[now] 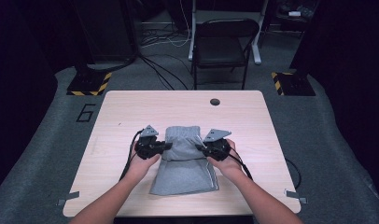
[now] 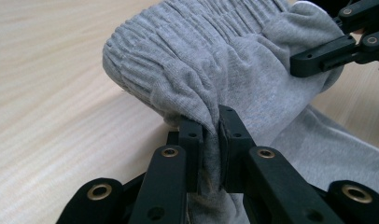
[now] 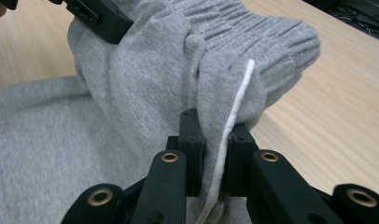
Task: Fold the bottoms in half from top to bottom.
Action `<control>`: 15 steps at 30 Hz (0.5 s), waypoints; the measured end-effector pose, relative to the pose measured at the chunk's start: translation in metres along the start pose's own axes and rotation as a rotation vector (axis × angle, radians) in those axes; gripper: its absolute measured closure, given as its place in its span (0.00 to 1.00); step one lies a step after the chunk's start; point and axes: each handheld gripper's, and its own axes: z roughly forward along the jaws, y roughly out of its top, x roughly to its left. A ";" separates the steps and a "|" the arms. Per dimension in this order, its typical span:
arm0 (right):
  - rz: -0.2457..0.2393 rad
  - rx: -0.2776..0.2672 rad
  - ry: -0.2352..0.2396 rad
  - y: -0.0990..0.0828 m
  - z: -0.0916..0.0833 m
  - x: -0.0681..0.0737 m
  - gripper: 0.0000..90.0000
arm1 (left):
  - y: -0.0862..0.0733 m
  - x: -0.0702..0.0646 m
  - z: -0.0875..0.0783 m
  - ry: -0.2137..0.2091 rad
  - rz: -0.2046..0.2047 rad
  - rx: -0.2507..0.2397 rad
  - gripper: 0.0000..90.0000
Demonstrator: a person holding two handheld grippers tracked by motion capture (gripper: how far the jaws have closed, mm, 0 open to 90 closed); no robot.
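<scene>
- Left gripper (image 1: 165, 146): clamped on left edge of grey sweatpants (image 1: 185, 163), at gathered waistband (image 2: 187, 42).
- Sweatpants: mid-table (image 1: 131, 107), nearer the near edge; waistband end lifted, folded over toward lower half.
- Right gripper (image 1: 200, 147): clamped on right edge of sweatpants, by white stripe (image 3: 234, 116).
- Step, judged: mid-fold, waistband half carried over lower half.
- Next, likely: lower both ends level, align edges, then release.
- Room: bare wood all around sweatpants; hole (image 1: 214, 101) well beyond.
</scene>
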 end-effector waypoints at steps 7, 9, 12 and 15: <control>0.003 0.037 0.032 -0.017 0.002 0.008 0.88 | -0.016 -0.006 0.007 -0.021 0.007 0.040 0.89; 0.038 0.045 0.042 -0.021 0.003 0.010 0.87 | -0.021 -0.009 0.009 -0.027 -0.008 0.049 0.88; 0.075 0.047 0.058 -0.028 0.004 0.010 0.86 | -0.028 -0.009 0.009 -0.034 -0.007 0.056 0.86; 0.081 0.056 0.076 -0.031 0.004 0.011 0.85 | -0.034 -0.009 0.011 -0.057 -0.019 0.071 0.81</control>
